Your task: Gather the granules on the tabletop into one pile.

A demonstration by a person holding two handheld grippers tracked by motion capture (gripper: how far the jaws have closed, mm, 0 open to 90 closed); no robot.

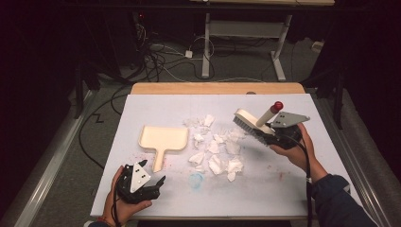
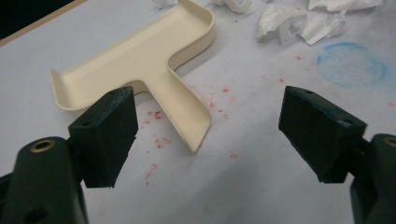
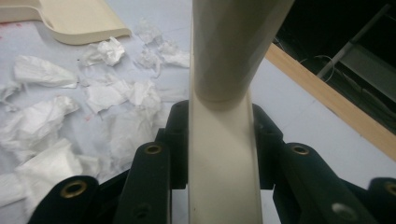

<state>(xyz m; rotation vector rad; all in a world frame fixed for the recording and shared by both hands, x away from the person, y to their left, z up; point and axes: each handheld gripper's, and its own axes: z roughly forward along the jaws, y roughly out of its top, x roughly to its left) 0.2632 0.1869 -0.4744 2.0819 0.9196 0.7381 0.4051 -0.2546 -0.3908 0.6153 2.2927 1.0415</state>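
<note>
A cream dustpan (image 1: 163, 138) lies flat on the white table cover, handle toward me; its handle (image 2: 184, 105) reaches between my left gripper's jaws. My left gripper (image 1: 152, 184) is open just short of that handle, touching nothing. A cream brush (image 1: 253, 124) with dark bristles and a red-tipped handle (image 1: 277, 105) hangs tilted above the table's right side. My right gripper (image 1: 279, 134) is shut on the brush body (image 3: 223, 154), its jaws pressing both flanks. Crumpled white paper scraps (image 1: 215, 150) lie between dustpan and brush.
Several paper scraps (image 3: 51, 116) are scattered across the table's middle. A faint blue ring (image 2: 351, 64) and red specks (image 2: 156, 140) stain the cover (image 1: 265, 189). The wooden table edge (image 1: 217, 88) runs along the far side; cables and a desk frame (image 1: 246, 42) stand beyond.
</note>
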